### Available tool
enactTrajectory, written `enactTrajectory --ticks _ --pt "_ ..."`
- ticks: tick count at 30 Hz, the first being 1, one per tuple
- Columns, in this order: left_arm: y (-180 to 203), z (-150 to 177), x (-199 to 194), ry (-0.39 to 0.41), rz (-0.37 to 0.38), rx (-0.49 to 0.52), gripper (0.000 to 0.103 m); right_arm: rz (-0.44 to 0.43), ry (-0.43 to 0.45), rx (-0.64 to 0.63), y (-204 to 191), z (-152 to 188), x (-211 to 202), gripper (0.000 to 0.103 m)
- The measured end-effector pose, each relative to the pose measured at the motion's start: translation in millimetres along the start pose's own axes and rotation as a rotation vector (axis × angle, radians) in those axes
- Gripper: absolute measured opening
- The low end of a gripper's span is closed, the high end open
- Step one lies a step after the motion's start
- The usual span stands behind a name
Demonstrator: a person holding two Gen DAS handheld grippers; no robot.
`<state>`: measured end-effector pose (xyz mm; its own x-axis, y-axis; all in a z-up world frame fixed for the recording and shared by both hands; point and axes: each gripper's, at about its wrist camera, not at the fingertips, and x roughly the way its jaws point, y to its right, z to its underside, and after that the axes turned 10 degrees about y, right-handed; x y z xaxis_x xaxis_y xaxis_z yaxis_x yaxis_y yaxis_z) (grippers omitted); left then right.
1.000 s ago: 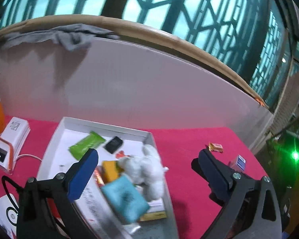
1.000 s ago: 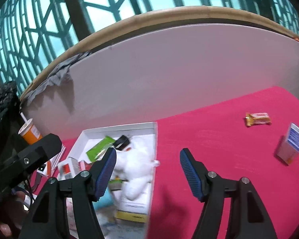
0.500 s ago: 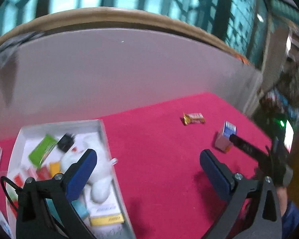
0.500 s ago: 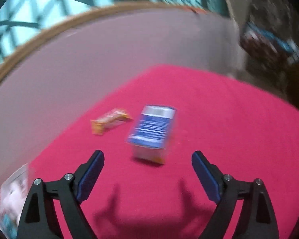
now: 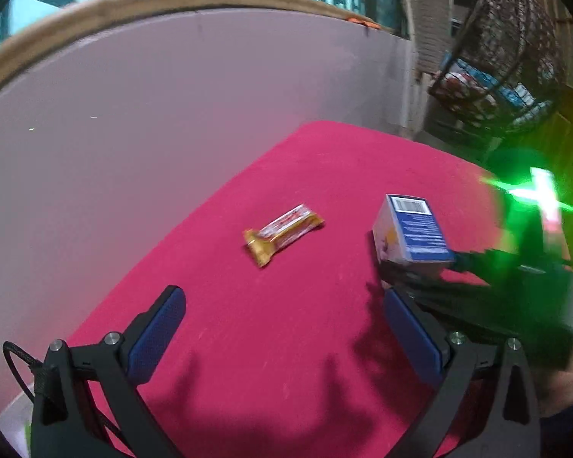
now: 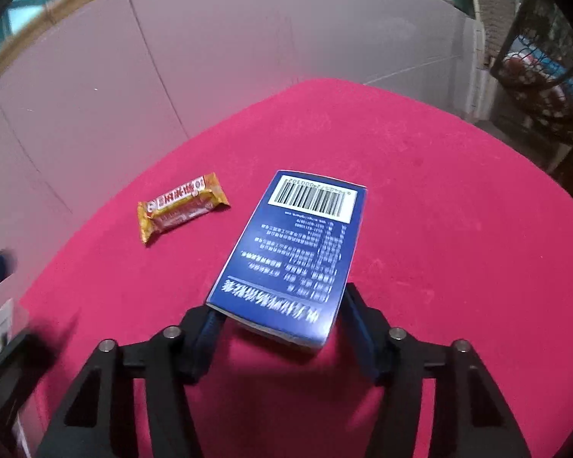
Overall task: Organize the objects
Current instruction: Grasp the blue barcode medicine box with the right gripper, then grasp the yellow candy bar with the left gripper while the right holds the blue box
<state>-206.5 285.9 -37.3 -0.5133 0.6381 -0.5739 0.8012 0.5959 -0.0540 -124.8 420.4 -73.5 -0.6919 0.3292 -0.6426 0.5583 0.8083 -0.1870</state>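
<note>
Now right gripper [image 6: 279,328] closing onto blue box [image 6: 294,248], white tray gone from view — left gripper [image 5: 286,328] wide, empty.

R tongs [image 6: 277,324] swung from white tray to blue box [image 6: 298,252]; closed round it; L tongs [image 5: 286,332] turned toward snack bar [image 5: 282,231].

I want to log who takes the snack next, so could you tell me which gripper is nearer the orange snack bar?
Left, I judge. The left gripper faces the orange snack bar over bare cloth; the right gripper straddles the blue box beside it.
</note>
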Motion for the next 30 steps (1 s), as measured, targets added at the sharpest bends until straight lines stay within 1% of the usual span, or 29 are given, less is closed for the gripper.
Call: enactTrajectory --ticks 2,4,7,10,12,14,16,19,21,23,24,25,26,27,29,30 --pt "-4 -7 20 -0.012 0.05 -0.022 0.103 -0.066 0.011 0.041 21 0 -12 0.059" --pt "-7 -11 41 -0.032 0.097 -0.045 0.103 -0.103 0.037 0.069 41 -1 -25 0.059" --pt "-9 -14 59 -0.005 0.115 -0.038 0.103 -0.142 0.106 0.105 64 -4 -42 0.059" --pt "-9 -16 83 -0.011 0.122 -0.052 0.103 -0.186 0.126 0.151 76 -8 -44 0.059" --pt "-4 -16 97 -0.014 0.115 -0.024 0.103 -0.226 0.122 0.175 80 -9 -44 0.059" --pt "2 -19 110 -0.023 0.115 0.006 0.103 -0.245 0.118 0.187 83 -7 -45 0.059" --pt "11 -23 125 -0.045 0.132 0.025 0.103 -0.267 0.106 0.199 83 -6 -44 0.059" --pt "21 -19 135 -0.084 0.166 0.049 0.102 -0.281 0.104 0.21 89 -8 -50 0.059" --pt "30 -15 130 -0.088 0.166 0.095 0.101 -0.285 0.11 0.214 95 -6 -51 0.059" --pt "32 -14 121 -0.09 0.178 0.103 0.094 -0.293 0.111 0.219 99 -7 -54 0.059" --pt "31 -15 115 -0.089 0.174 0.094 0.079 -0.296 0.108 0.219 101 -7 -56 0.059" --pt "30 -16 110 -0.086 0.167 0.083 0.06 -0.294 0.109 0.219 100 -6 -58 0.059" --pt "29 -17 104 -0.084 0.156 0.076 0.053 -0.292 0.113 0.221 102 -5 -61 0.059" --pt "31 -18 102 -0.088 0.139 0.084 0.048 -0.291 0.115 0.226 103 -4 -64 0.059" --pt "35 -16 100 -0.1 0.096 0.133 0.048 -0.302 0.106 0.236 105 -2 -67 0.059" --pt "39 -15 102 -0.101 0.055 0.184 0.049 -0.307 0.101 0.24 106 -1 -68 0.059"
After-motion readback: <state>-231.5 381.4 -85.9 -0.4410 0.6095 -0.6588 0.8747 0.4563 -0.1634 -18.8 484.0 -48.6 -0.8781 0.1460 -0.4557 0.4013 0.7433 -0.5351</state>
